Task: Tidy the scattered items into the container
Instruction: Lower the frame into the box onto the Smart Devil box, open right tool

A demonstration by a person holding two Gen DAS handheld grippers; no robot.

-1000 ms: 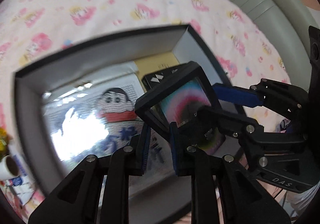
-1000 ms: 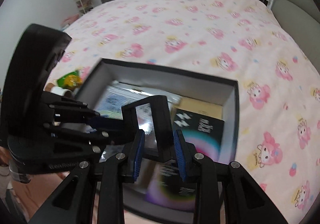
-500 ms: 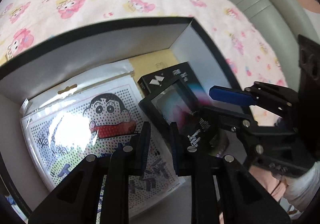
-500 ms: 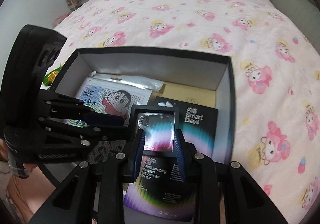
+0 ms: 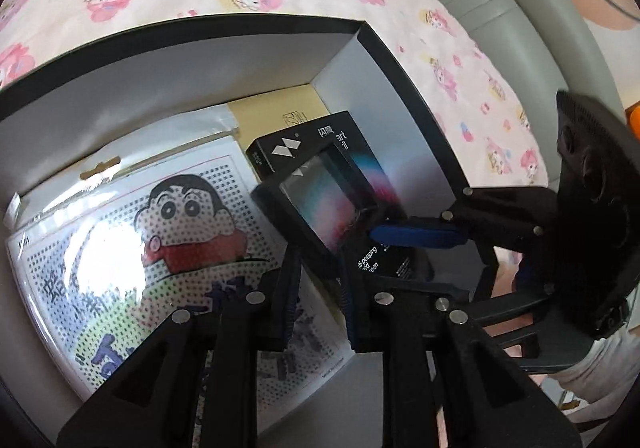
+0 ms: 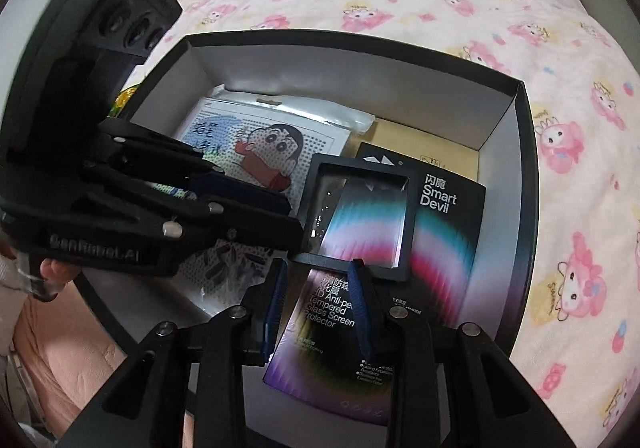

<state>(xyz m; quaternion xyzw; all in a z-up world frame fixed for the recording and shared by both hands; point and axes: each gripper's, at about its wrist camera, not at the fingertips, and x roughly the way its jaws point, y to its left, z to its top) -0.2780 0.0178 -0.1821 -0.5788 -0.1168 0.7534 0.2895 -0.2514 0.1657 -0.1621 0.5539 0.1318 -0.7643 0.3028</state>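
Two grippers, left (image 6: 256, 203) and right (image 6: 318, 308), each clenched on one framed glass (image 6: 360, 219) inside one box (image 6: 524, 183); cartoon packet (image 6: 260, 139) beside.

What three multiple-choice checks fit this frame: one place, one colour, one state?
1. The Smart Devil package lies:
A) inside the box, beside the cartoon pack
B) on a shelf
C) on the floor

2. The pads on the tongs are:
A) red
B) blue
C) yellow

3. The black-framed case is:
A) loose on the floor
B) standing on a shelf
C) gripped by both tongs over the box

Answers:
1. A, it lies flat within the box walls.
2. B, blue pads show in both wrist views.
3. C, the left tongs and right tongs each pinch its frame.
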